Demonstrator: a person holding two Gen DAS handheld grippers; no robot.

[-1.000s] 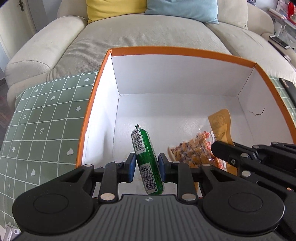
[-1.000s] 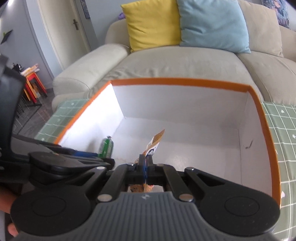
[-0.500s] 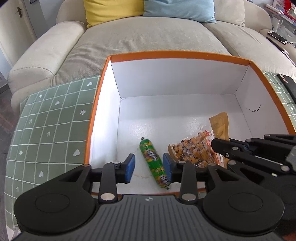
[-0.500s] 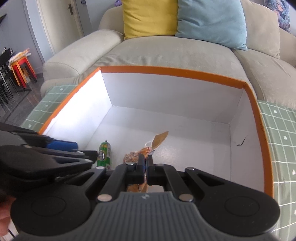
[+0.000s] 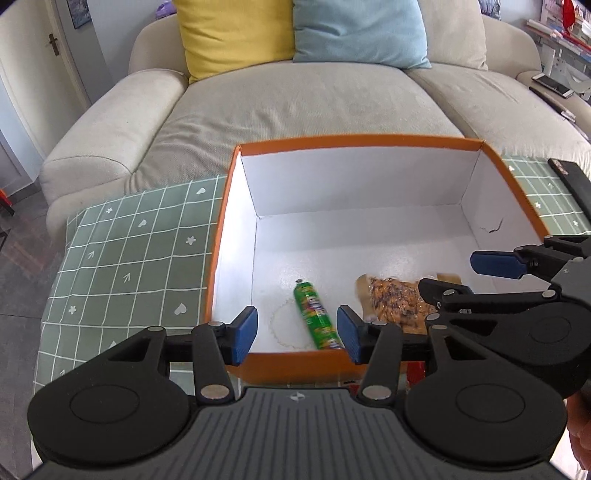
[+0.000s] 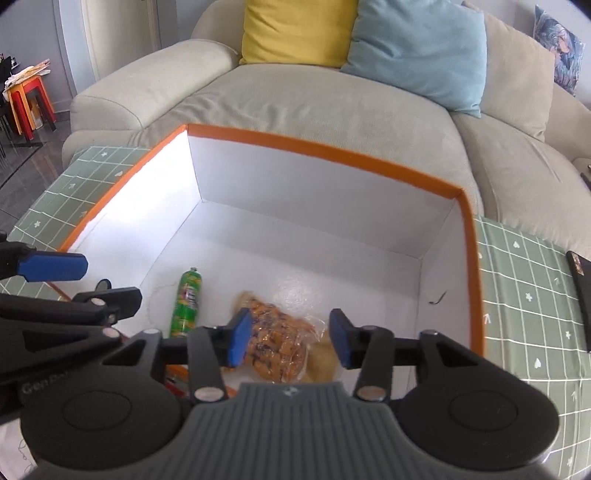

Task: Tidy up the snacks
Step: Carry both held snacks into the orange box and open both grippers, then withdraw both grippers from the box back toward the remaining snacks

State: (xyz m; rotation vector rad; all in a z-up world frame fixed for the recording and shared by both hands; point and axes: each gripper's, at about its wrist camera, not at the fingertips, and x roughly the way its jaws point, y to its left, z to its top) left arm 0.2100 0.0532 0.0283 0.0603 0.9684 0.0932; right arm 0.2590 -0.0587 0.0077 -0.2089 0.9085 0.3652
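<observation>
An orange-rimmed white box (image 5: pixel 358 142) (image 6: pixel 325 153) stands on the green checked cloth. On its floor near the front wall lie a green sausage-shaped snack (image 5: pixel 316 320) (image 6: pixel 187 300) and, to its right, a clear bag of orange snacks (image 5: pixel 397 303) (image 6: pixel 279 338). My left gripper (image 5: pixel 297 334) hovers above the front rim, its jaws opening, with the green snack lying loose far below between them. My right gripper (image 6: pixel 288 339) hangs over the bag, its jaws opening; the pads (image 6: pixel 240 341) stand clear of the bag.
A beige sofa (image 5: pixel 314 99) with a yellow cushion (image 5: pixel 236 35) and a blue cushion (image 5: pixel 360 31) stands behind the box. A black flat object (image 6: pixel 581 291) lies on the cloth at the right. Red packaging (image 5: pixel 415 373) shows in front of the box.
The left gripper let go of the green snack, which now lies on the box floor, and rose and drew back. The right gripper opened and the snack bag dropped flat.
</observation>
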